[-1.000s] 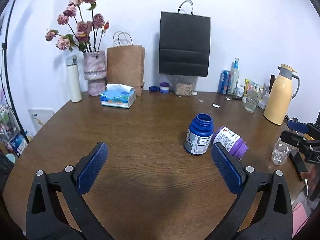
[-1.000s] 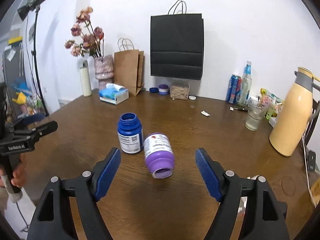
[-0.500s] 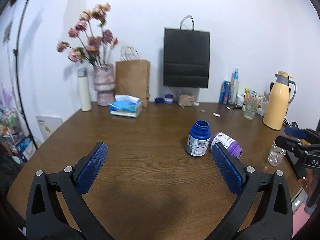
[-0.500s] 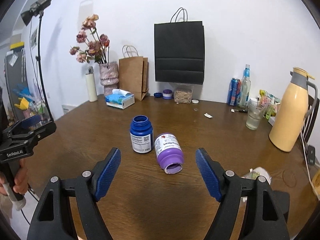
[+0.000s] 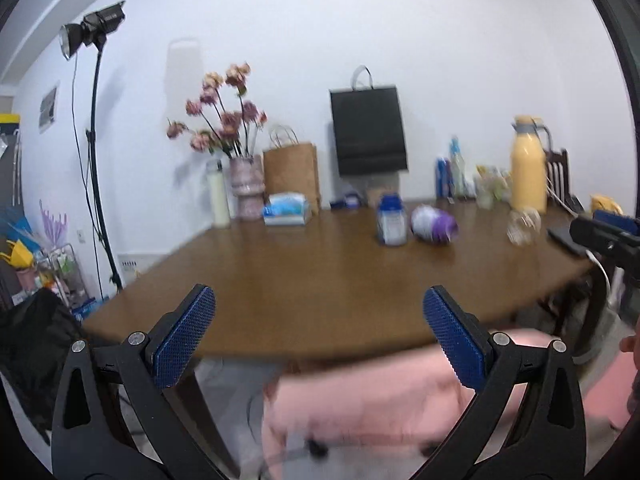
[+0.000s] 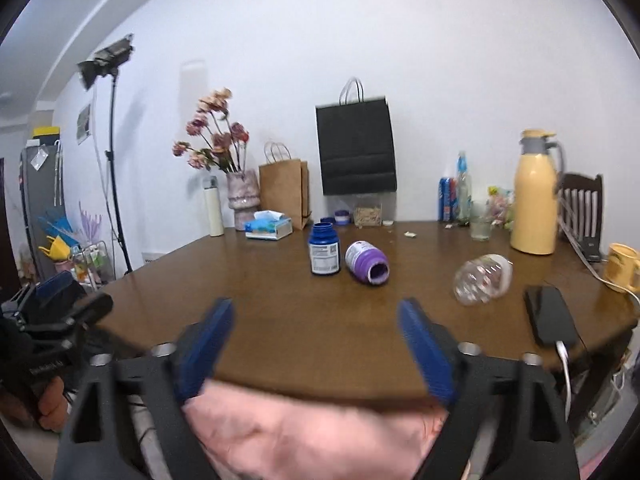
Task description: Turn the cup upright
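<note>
Currently, left gripper (image 5: 320, 336): jaws spread wide, blue pads holding nothing, low in the left wrist frame over the table's near edge.
Right gripper (image 6: 316, 344): jaws equally wide apart, nothing between them, blurred at the bottom of the right wrist frame.
Cup (image 6: 483, 279): clear glass, lying on its side at right of centre, on the wooden table (image 6: 280, 320), well apart from both grippers.
Blue bottle (image 6: 324, 249): upright at frame centre, no lid on, contents not visible.
Purple bottle (image 6: 367, 262): on its side just right of the blue bottle, open mouth facing the camera; whether the two touch cannot be told.
Yellow thermos jug (image 6: 535, 191): upright at far right, lid on.
Drinking glass (image 6: 480, 225): upright left of the jug, contents unclear.
Vase (image 6: 241, 198): far left of the table, holding dried pink flowers.
Phone (image 6: 551, 318): dark, flat at lower right, white cable plugged in.
Yellow mug (image 6: 622, 266): right edge, upright.
</note>
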`<move>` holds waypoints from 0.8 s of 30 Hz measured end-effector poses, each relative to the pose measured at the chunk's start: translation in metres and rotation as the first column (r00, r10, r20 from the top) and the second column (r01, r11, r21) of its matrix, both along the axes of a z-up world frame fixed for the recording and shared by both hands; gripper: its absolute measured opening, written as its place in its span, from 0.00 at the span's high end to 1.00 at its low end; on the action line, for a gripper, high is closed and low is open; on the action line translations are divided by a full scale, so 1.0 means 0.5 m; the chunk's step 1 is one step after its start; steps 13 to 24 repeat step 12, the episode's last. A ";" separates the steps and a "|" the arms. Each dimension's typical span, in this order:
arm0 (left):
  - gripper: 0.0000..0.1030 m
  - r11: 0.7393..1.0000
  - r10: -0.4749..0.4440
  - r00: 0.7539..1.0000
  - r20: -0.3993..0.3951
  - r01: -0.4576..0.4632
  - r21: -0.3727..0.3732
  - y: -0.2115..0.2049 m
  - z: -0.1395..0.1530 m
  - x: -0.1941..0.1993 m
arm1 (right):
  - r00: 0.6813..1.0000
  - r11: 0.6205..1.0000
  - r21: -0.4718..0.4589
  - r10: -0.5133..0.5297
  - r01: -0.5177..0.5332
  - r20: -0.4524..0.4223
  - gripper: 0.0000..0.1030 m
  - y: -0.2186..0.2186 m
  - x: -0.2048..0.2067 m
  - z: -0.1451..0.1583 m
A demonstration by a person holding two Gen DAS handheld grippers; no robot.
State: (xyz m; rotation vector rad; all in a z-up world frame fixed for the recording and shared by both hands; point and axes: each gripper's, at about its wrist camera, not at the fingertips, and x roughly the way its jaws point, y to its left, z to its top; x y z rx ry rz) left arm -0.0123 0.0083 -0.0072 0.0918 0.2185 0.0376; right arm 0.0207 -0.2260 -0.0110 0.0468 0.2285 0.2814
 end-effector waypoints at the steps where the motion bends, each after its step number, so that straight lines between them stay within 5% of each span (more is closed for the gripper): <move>1: 0.00 1.000 0.009 1.000 0.001 -0.009 0.009 -0.001 -0.001 -0.004 | 1.000 1.000 0.001 0.011 -0.011 0.011 0.03 0.007 -0.027 -0.012; 6: 0.00 0.999 -0.034 0.999 0.022 0.034 -0.021 0.002 0.015 0.006 | 0.994 0.992 -0.059 0.108 -0.108 -0.004 0.00 0.045 -0.033 -0.016; 24: 0.00 0.999 -0.031 0.999 0.027 0.032 -0.031 0.003 0.011 0.000 | 0.996 0.996 -0.039 0.079 -0.081 -0.034 0.00 0.032 -0.020 -0.026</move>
